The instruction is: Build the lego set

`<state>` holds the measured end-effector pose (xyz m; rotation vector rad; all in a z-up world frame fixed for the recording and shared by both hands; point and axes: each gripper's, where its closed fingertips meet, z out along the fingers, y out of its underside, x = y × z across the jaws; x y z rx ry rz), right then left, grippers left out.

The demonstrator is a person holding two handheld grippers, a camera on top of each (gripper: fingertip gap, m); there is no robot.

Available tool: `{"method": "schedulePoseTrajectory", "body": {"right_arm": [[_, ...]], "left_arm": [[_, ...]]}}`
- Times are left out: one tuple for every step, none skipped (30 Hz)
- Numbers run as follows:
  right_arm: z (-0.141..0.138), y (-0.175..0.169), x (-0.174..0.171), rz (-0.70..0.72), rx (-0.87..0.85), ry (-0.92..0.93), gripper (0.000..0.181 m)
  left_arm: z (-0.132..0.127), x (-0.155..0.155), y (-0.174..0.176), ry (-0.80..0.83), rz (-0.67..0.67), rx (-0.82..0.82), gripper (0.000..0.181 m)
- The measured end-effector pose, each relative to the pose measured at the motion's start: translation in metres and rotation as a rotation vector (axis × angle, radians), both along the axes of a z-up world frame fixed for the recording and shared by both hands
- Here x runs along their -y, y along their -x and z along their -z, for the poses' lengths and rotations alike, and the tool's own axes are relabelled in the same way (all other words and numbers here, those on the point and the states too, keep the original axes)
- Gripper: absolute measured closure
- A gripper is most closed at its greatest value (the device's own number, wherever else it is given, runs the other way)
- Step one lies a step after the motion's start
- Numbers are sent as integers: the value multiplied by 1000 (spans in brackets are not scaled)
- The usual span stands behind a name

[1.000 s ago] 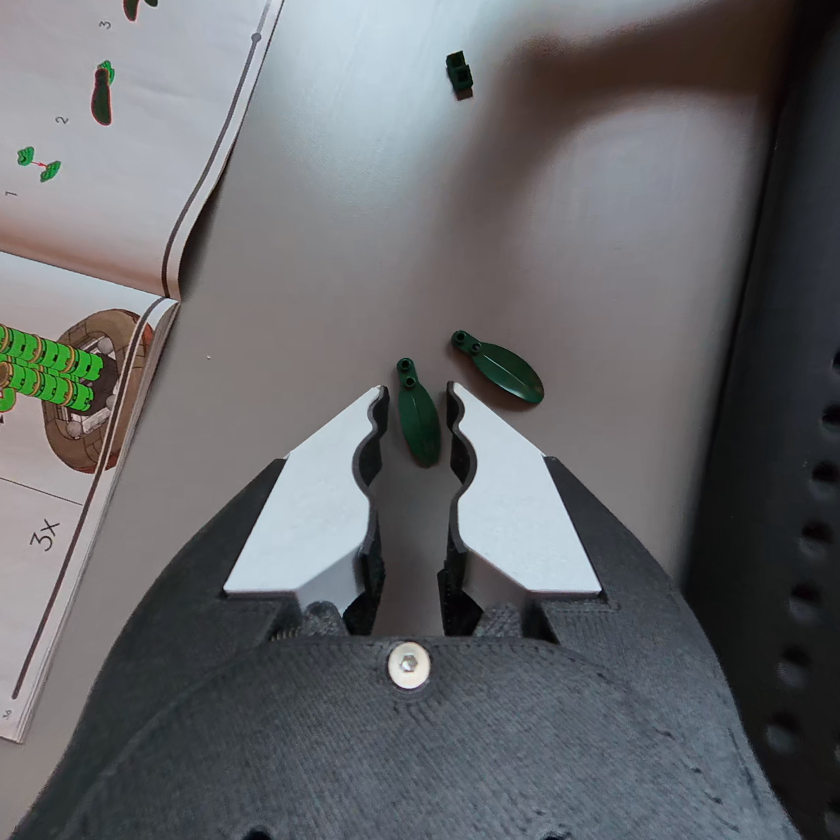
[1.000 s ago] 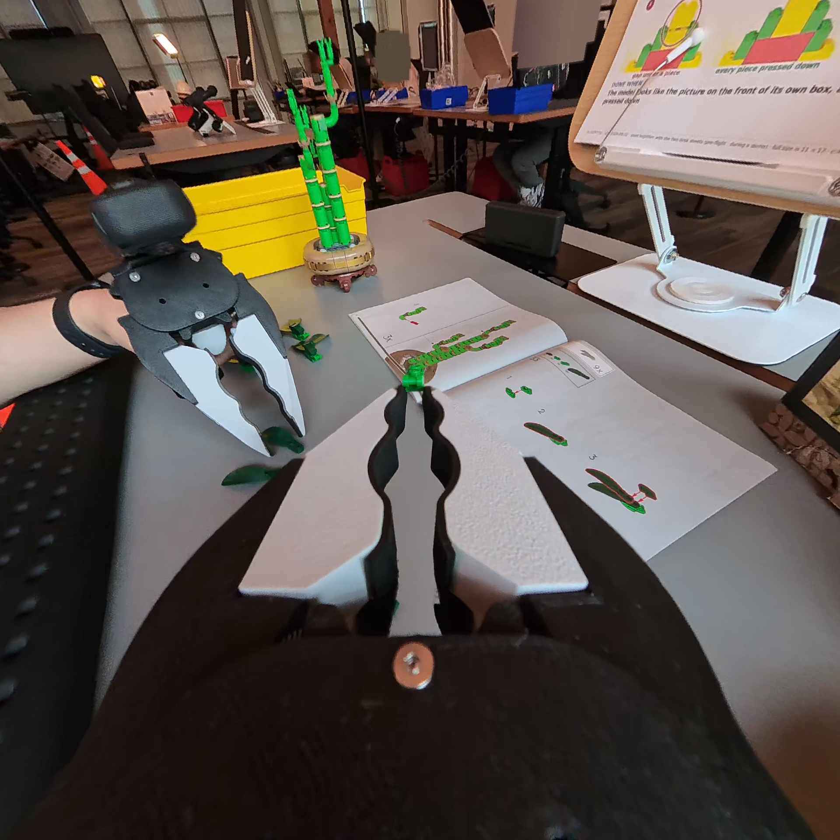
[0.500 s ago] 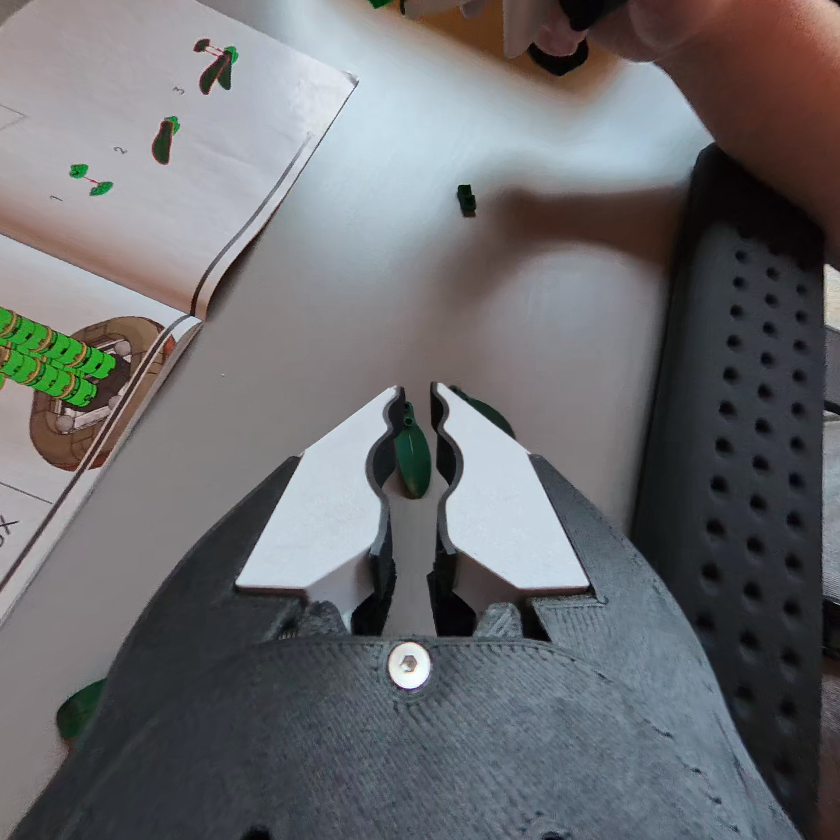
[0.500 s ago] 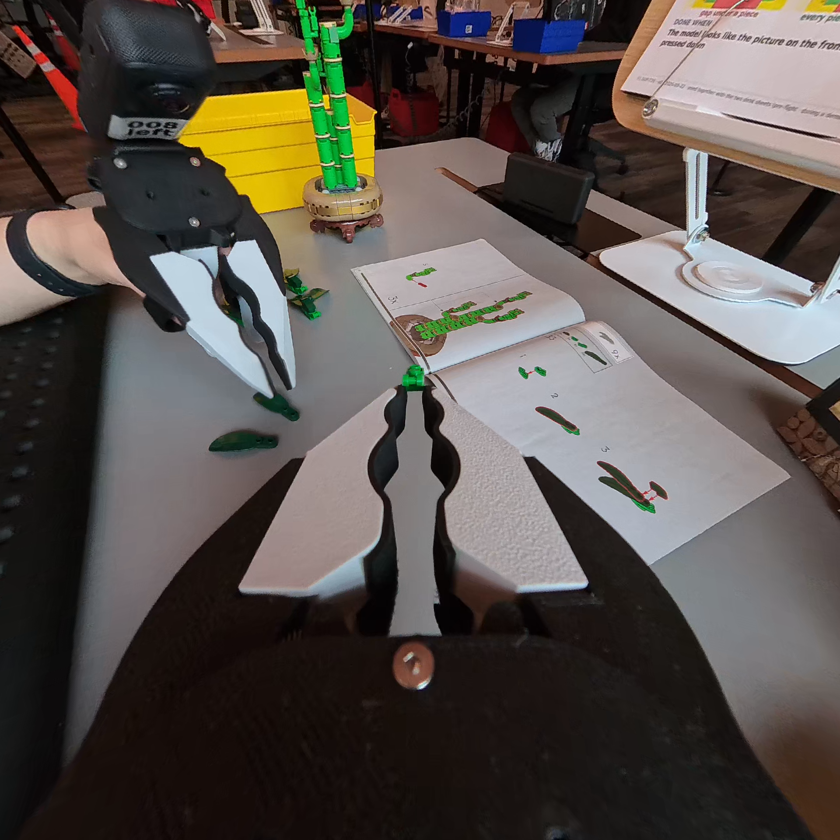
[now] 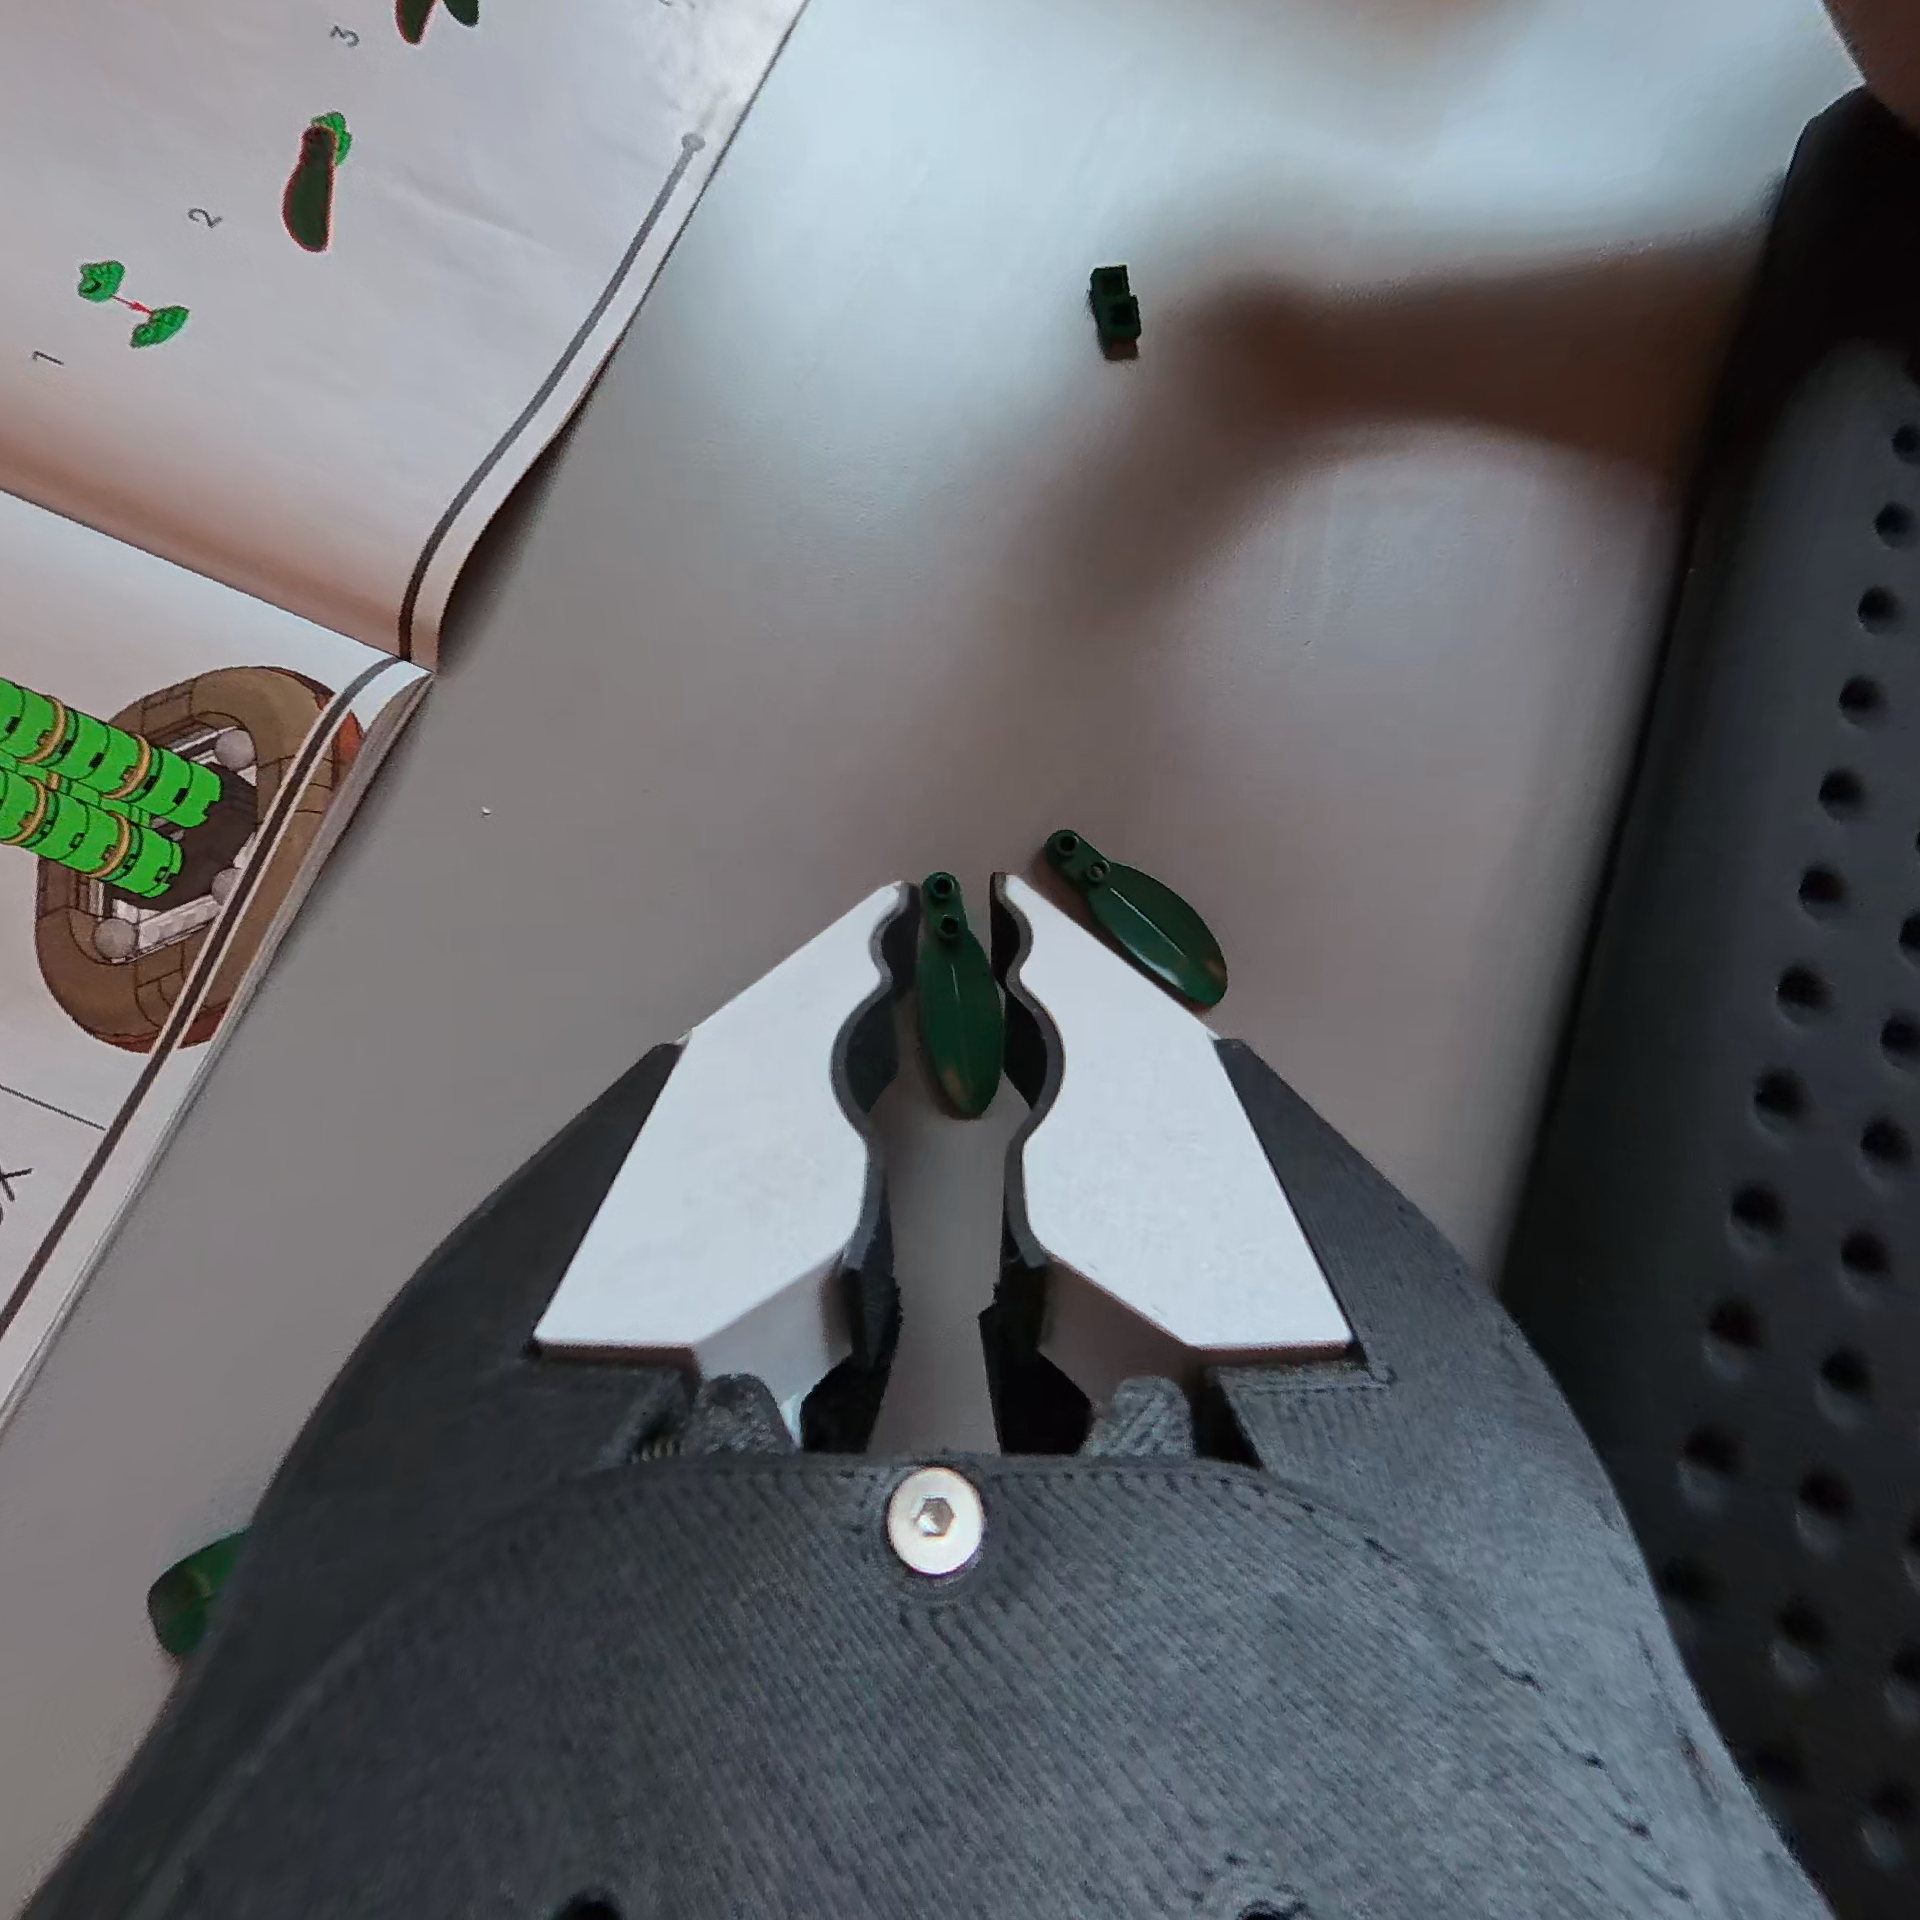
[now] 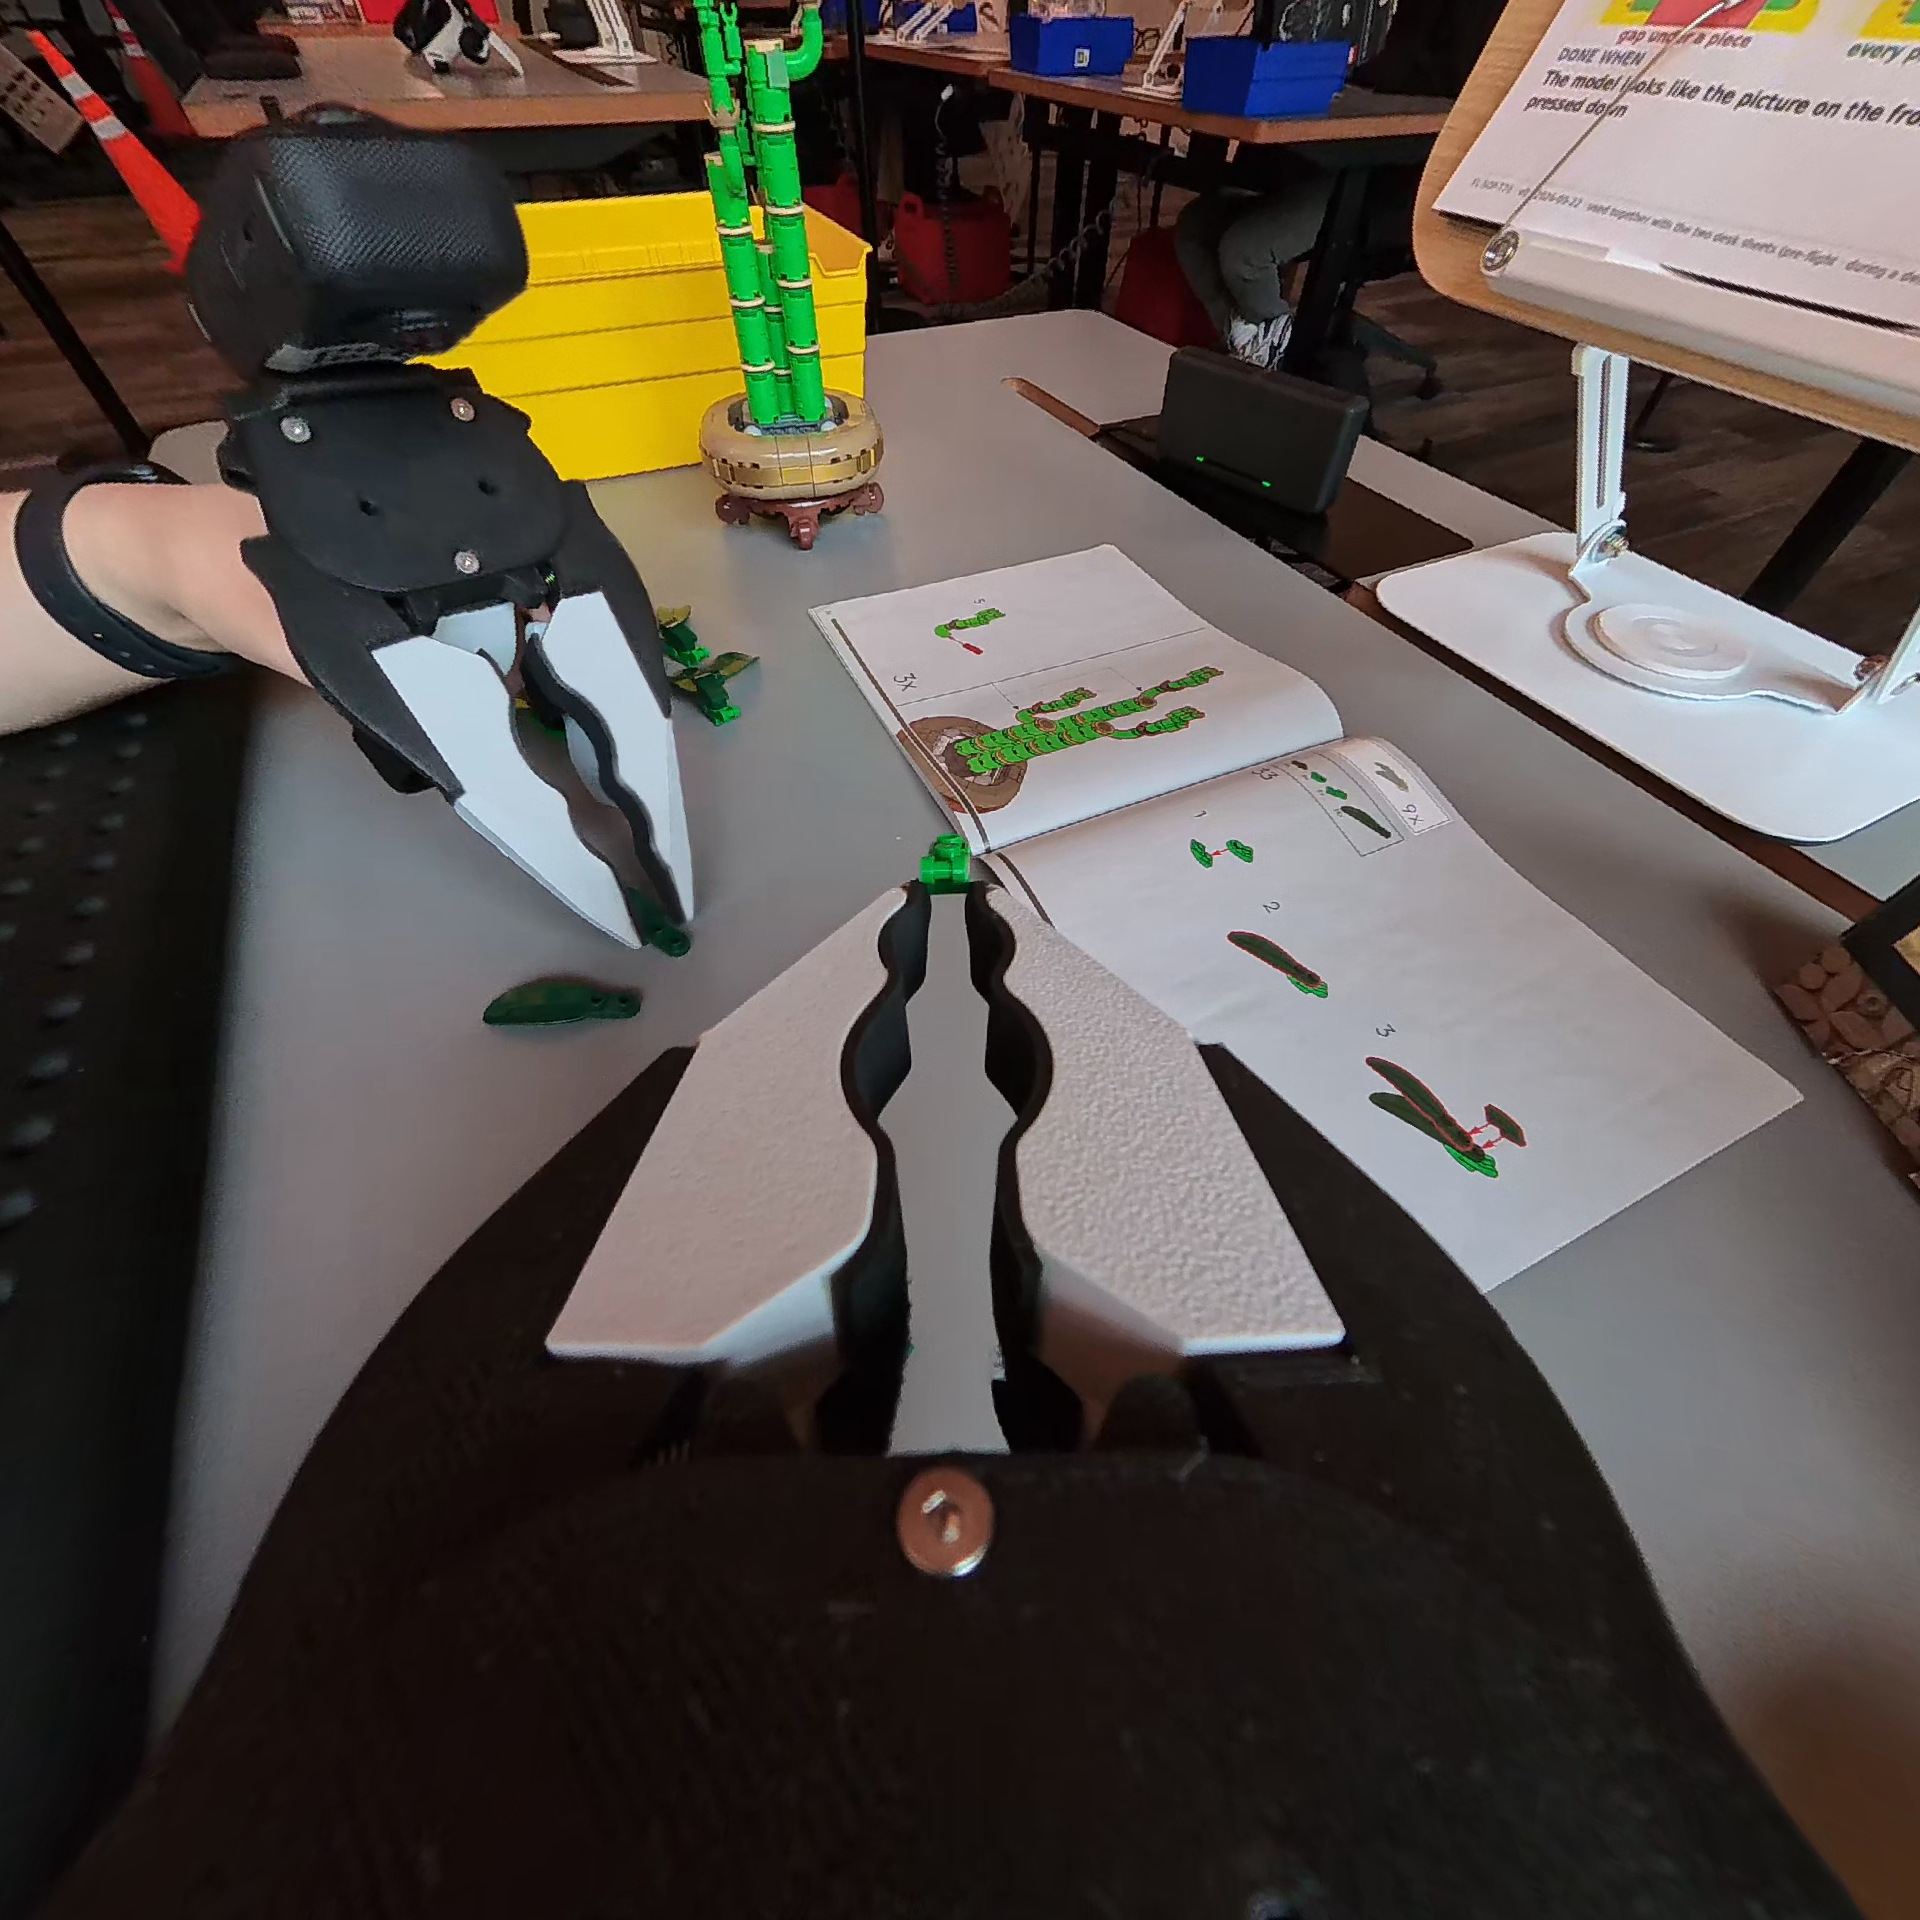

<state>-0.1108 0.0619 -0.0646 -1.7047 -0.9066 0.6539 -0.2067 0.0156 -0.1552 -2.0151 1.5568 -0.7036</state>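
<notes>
Now | left hand-held gripper point(image 5: 943, 902) pinching dark leaf point(image 5: 958, 1023) | right hand-held gripper point(image 6: 943, 902) clamping green piece point(image 6: 943, 862)

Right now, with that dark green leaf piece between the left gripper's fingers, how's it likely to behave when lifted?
The leaf piece looks thin, flat and glossy, so it may slip or pivot between the left hand-held gripper fingers. It looks like hard moulded plastic, so probably stiff rather than floppy, and very light. Lying flat like the second leaf on the table, it should slide when nudged, not roll.
</notes>
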Motion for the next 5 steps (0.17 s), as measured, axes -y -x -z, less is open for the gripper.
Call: {"method": "schedulePoseTrajectory", "body": {"right_arm": [[0,0,0,-1,0,1,176],[0,0,0,0,2,1,176],[1,-1,0,3,4,1,176],[1,-1,0,3,5,2,176],[1,-1,0,2,6,3,176]], "left_arm": [[0,0,0,-5,2,-3,172],[0,0,-1,-11,3,-3,172],[1,0,-1,-15,6,-5,173],[1,0,0,-18,8,-9,174],[2,0,0,-23,12,-13,176]]}}
